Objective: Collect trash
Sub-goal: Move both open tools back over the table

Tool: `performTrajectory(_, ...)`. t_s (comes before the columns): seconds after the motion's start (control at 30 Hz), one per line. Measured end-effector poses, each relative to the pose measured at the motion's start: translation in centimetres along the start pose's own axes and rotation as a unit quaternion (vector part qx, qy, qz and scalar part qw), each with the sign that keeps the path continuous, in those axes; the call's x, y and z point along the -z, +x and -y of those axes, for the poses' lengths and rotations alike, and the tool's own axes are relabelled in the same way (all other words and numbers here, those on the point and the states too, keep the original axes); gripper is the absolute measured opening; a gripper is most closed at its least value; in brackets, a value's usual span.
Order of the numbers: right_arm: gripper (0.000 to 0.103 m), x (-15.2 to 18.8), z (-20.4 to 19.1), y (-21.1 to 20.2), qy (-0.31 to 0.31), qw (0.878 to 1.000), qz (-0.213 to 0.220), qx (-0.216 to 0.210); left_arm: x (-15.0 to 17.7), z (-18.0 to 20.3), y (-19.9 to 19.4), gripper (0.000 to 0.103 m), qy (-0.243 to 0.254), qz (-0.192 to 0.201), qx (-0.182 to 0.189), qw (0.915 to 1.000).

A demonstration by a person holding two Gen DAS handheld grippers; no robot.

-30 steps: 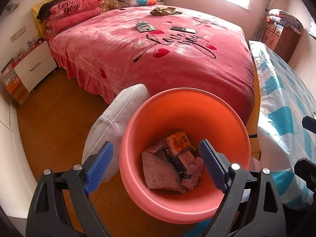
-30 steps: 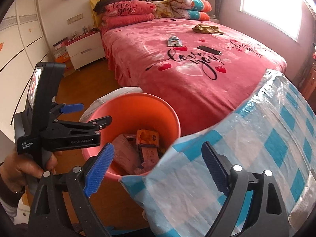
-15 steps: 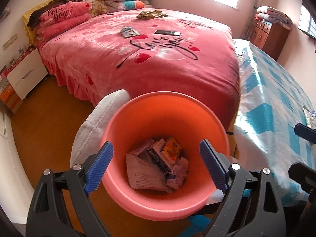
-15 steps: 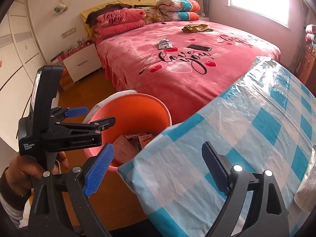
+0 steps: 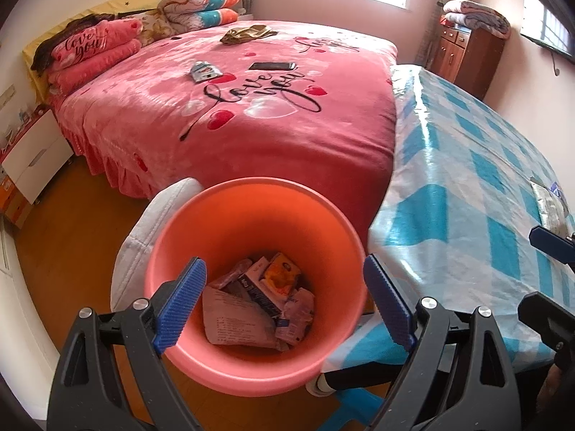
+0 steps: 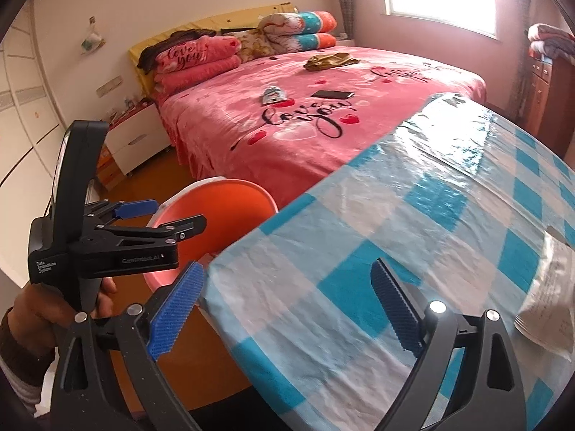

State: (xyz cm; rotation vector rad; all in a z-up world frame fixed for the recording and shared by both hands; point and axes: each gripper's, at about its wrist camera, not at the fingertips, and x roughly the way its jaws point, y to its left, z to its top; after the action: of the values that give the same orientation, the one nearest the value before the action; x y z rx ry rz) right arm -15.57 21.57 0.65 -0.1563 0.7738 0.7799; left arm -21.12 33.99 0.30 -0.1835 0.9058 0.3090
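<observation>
An orange bin (image 5: 248,222) stands on the floor by the table; it holds crumpled paper and wrappers (image 5: 251,305). My left gripper (image 5: 284,305) hangs open and empty above the bin's mouth. My right gripper (image 6: 287,309) is open and empty over the blue checked tablecloth (image 6: 431,215). A crumpled printed paper (image 6: 546,294) lies on the cloth at the far right; it also shows in the left wrist view (image 5: 548,208). The bin (image 6: 230,204) and the left gripper (image 6: 143,222) show in the right wrist view, left of the table.
A pink bed (image 5: 233,107) stands behind the bin, with a phone (image 5: 272,66), a small packet (image 5: 205,70) and a gold cloth (image 5: 248,33) on it. A white cushion (image 5: 143,237) leans beside the bin. A nightstand (image 5: 32,158) stands at left, a wooden cabinet (image 5: 467,54) at back right.
Both grippers have swung right, toward the table. The bin has slid left and lower in the right wrist view, and the paper on the tablecloth has come into sight.
</observation>
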Motion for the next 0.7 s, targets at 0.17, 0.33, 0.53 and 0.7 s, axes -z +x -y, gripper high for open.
performTrajectory(0.17, 0.093, 0.4, 1.0, -0.9, 0.013, 1.000, 0.007, 0.004, -0.3, 1.0, -0.6, 0.090, 0.004, 0.001, 0.006, 1.0000)
performTrajectory(0.33, 0.093, 0.8, 2.4, -1.9, 0.028, 0.999, 0.017, 0.005, -0.6, 1.6, -0.9, 0.090, 0.003, -0.002, 0.004, 1.0000)
performTrajectory(0.53, 0.093, 1.5, 4.2, -3.4, 0.049, 0.998, 0.038, 0.010, -0.5, 3.7, -1.5, 0.090, 0.043, 0.006, -0.003, 0.9990)
performTrajectory(0.7, 0.095, 2.0, 6.2, -4.5, 0.069, 0.995, 0.062, 0.020, -0.5, 5.8, -2.1, 0.090, 0.075, 0.019, 0.001, 0.9970)
